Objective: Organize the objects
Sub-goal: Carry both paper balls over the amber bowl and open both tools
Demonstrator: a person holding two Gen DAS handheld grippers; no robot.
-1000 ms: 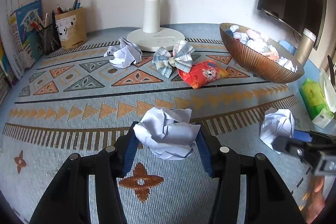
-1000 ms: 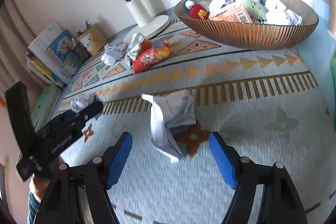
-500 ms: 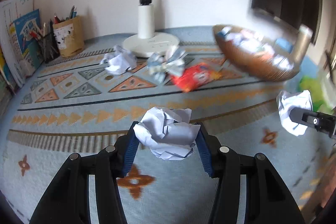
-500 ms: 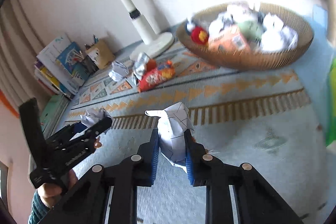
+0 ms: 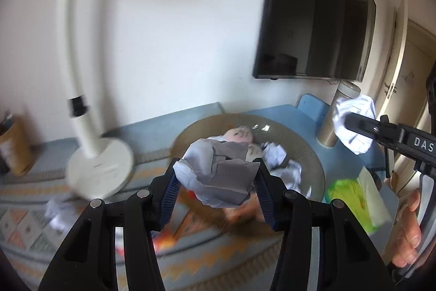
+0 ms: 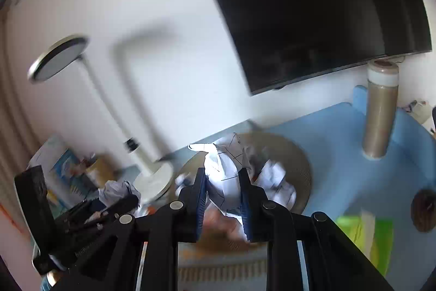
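Note:
My left gripper (image 5: 216, 182) is shut on a crumpled white paper ball (image 5: 218, 179) and holds it in the air in front of the brown ribbed basket (image 5: 310, 152). My right gripper (image 6: 223, 191) is shut on a second crumpled paper ball (image 6: 224, 179), also raised near the basket (image 6: 299, 162). In the left wrist view the right gripper (image 5: 354, 124) and its paper (image 5: 354, 132) show at the right. In the right wrist view the left gripper (image 6: 120, 202) with its paper (image 6: 118, 191) shows at the lower left. The basket holds several paper balls and toys.
A white lamp (image 5: 95, 165) stands left of the basket. A loose paper ball (image 5: 58, 212) lies on the patterned mat. A green tissue pack (image 5: 354, 198), a tan cylinder (image 6: 380, 111), a wall screen (image 5: 313, 18) and a pencil holder (image 5: 13, 146) surround the area.
Both grippers have lifted their paper balls off the mat and swung up toward the basket. The right gripper closed on its paper a second ago.

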